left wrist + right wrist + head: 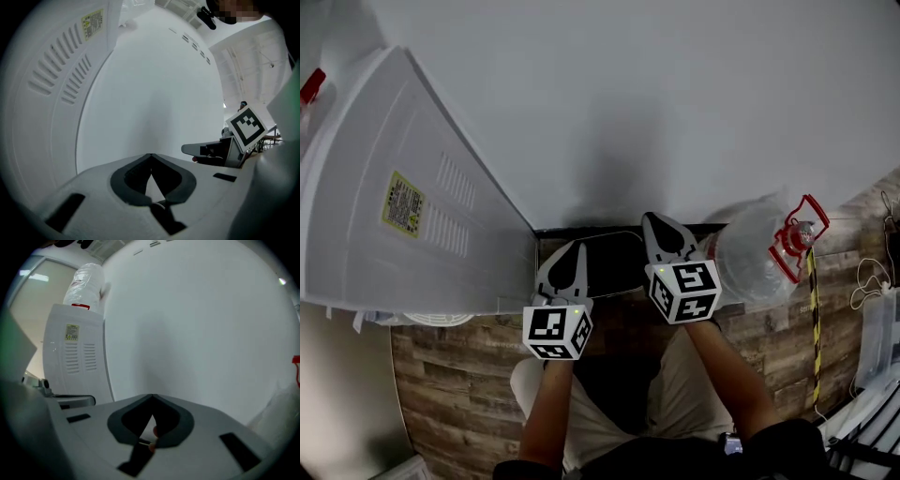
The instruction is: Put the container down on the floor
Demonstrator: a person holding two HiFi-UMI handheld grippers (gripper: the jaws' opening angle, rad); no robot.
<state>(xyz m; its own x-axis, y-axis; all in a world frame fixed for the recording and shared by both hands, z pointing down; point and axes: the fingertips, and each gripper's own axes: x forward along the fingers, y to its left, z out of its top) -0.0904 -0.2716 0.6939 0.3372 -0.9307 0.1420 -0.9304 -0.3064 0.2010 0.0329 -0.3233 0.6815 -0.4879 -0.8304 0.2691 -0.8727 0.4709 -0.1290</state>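
Clear plastic, that's the container (755,264): a big translucent water jug, hazy with glare, with a red handle (800,246) at its neck. It's down by the white wall (675,94) on the wood-pattern floor (450,375), just right of the right gripper (652,218) and free of it. Both pairs of jaws are pressed together on nothing, the left gripper (578,246) included. On the white water dispenser (356,216) there's a yellow-green label (402,203), its print too small to read. Black-and-white square markers show on both cubes (685,291).
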